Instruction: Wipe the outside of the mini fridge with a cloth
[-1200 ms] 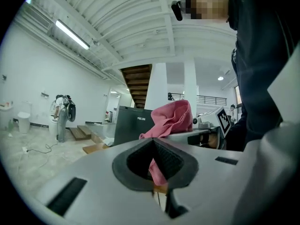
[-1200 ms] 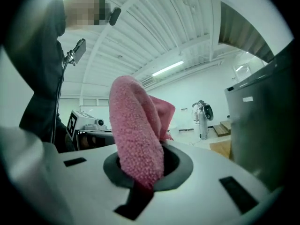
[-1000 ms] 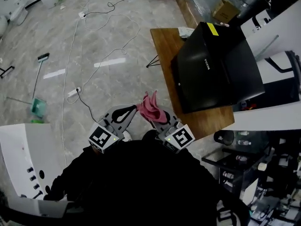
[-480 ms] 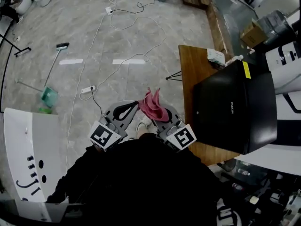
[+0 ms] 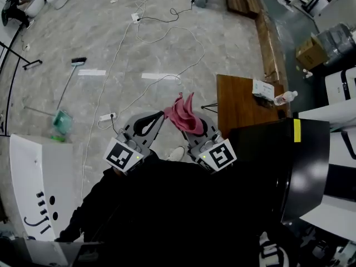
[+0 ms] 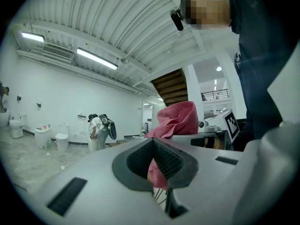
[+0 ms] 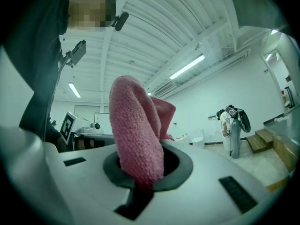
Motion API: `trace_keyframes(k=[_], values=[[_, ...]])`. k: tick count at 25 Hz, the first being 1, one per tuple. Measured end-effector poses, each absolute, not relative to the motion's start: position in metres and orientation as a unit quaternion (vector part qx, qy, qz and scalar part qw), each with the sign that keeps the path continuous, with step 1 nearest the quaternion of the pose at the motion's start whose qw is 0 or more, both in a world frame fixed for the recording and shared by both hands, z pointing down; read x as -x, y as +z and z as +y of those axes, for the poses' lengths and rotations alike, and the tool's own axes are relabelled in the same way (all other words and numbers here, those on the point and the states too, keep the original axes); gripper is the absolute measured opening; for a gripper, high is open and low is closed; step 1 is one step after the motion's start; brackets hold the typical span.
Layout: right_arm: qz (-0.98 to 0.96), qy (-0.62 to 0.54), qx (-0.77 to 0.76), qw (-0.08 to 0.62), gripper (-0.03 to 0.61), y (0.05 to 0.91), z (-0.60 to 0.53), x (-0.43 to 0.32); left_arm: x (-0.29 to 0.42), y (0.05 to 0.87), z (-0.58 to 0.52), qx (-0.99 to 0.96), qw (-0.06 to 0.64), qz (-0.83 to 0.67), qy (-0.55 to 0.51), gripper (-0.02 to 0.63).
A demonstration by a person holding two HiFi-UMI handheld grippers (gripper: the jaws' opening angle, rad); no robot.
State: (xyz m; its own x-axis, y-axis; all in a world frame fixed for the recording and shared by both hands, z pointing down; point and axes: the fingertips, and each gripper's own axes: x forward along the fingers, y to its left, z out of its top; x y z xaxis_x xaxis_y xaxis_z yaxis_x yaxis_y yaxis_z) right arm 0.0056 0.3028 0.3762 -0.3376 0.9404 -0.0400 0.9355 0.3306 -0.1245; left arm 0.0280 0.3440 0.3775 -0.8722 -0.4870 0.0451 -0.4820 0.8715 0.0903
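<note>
Our right gripper is clamped on the pink cloth. In the right gripper view the towelling stands up out of the closed jaws in a thick fold, with a loose tail falling behind. Our left gripper has its jaws together. Pink shows through the gap between them in the left gripper view, but that looks like the cloth hanging beyond, not something pinched.

Both grippers sit close in front of our body and point toward 12 o'clock. Their tips lean in toward each other, so the left tip ends just beside the cloth. Both gripper views look up at the ceiling, so the grippers are tilted upward.

The mini fridge lies at about 4 o'clock from the right gripper, near but apart from it, a dark box on the wooden table. The table's bare end reaches toward 2 o'clock. The right gripper is the nearer one, so we judge the next move to be a swing of that arm to the right, bringing the cloth onto the fridge's near face.
</note>
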Motion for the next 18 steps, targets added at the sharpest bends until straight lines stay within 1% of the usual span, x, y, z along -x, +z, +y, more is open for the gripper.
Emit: trace_keyframes(k=[5,10,13,18], values=[[-0.829,0.067,0.555,0.017,0.034,0.371,0.312,0.059,0.046,0.369,0.352,-0.269,0.018,-0.962,-0.041,0.006],[-0.853,0.079,0.516,0.020,0.034,0.375,0.330,0.139,0.132,0.373,0.371,-0.311,0.015,-0.949,-0.055,0.006],[-0.872,0.085,0.482,0.007,0.034,0.367,0.346,0.189,0.185,0.368,0.388,-0.351,0.006,-0.935,-0.056,0.006],[-0.915,0.077,0.395,0.007,0.034,0.363,0.366,0.280,0.277,0.363,0.414,-0.428,0.009,-0.902,-0.051,0.006]])
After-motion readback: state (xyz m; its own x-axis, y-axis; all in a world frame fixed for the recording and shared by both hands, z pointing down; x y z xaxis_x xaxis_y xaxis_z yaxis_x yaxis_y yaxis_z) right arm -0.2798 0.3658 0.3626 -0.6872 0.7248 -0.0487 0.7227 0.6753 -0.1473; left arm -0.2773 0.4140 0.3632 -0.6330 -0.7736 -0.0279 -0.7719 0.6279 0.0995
